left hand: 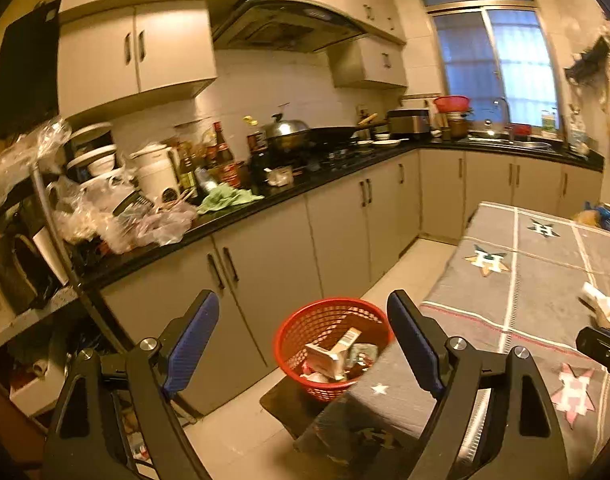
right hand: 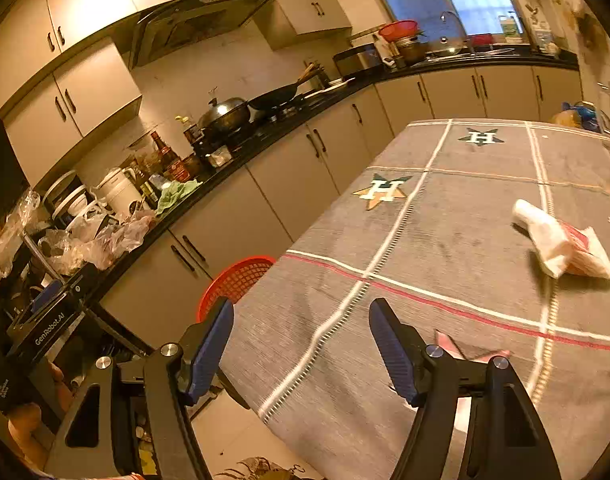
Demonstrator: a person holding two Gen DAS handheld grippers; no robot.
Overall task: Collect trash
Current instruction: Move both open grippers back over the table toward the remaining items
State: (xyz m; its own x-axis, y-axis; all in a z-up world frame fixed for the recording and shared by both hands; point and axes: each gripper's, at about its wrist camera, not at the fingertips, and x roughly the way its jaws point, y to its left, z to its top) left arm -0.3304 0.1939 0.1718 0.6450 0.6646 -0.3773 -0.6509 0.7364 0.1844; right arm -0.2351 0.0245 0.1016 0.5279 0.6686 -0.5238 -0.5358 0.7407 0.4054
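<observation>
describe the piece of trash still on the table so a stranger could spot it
Start at the table with the grey star-print cloth. Towards its right side lies a crumpled white wrapper with red print. Nothing else lies loose on that cloth.

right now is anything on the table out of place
Yes: one crumpled white wrapper lies alone on the grey tablecloth, while other trash already sits in the red basket beside the table.
</observation>
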